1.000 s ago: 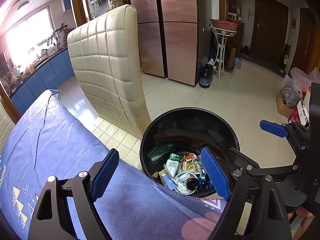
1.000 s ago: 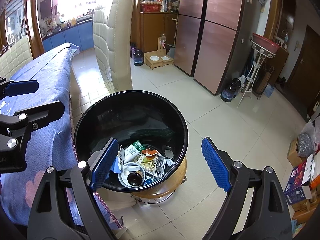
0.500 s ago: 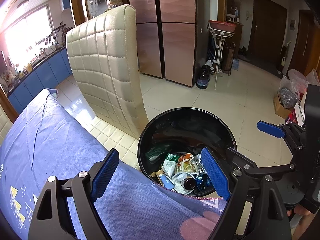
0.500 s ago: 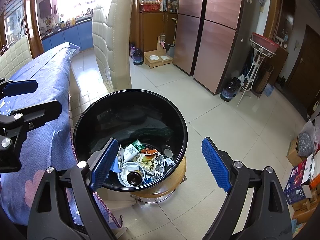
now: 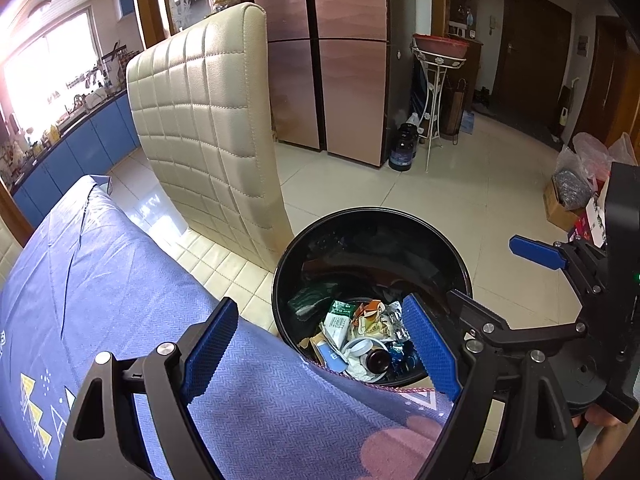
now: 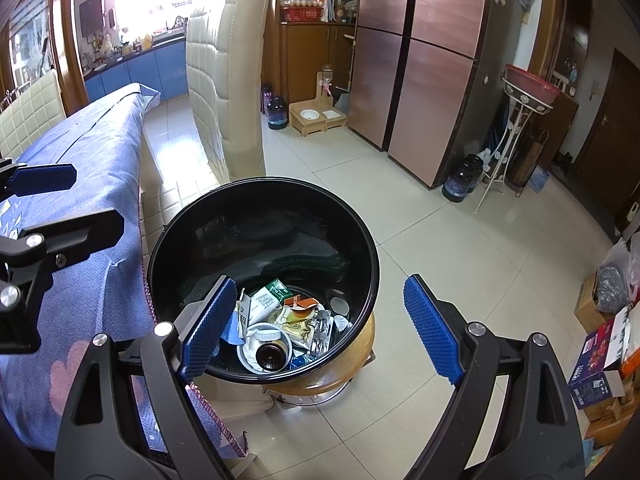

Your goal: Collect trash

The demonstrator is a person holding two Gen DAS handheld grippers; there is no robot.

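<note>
A round black trash bin (image 5: 460, 264) (image 6: 370, 256) stands on a wooden stool beside the table. In it lie wrappers, paper, a white cup and a dark bottle (image 5: 360, 336) (image 6: 280, 328). My left gripper (image 5: 320, 348) is open and empty over the table edge, just left of the bin. My right gripper (image 6: 316, 324) is open and empty, above the bin's near rim. The right gripper also shows in the left wrist view (image 5: 536, 252), and the left gripper in the right wrist view (image 6: 44, 178).
A blue tablecloth (image 5: 100, 280) (image 6: 80, 168) covers the table on the left. A cream quilted chair (image 5: 208, 120) (image 6: 228, 80) stands behind the bin. Boxes and bags (image 6: 608, 320) sit at the right on the tiled floor. Copper cabinets (image 5: 332, 52) line the back.
Both views have shifted only slightly; the bin sits a little further left in the left wrist view. Both grippers stay open and empty.
</note>
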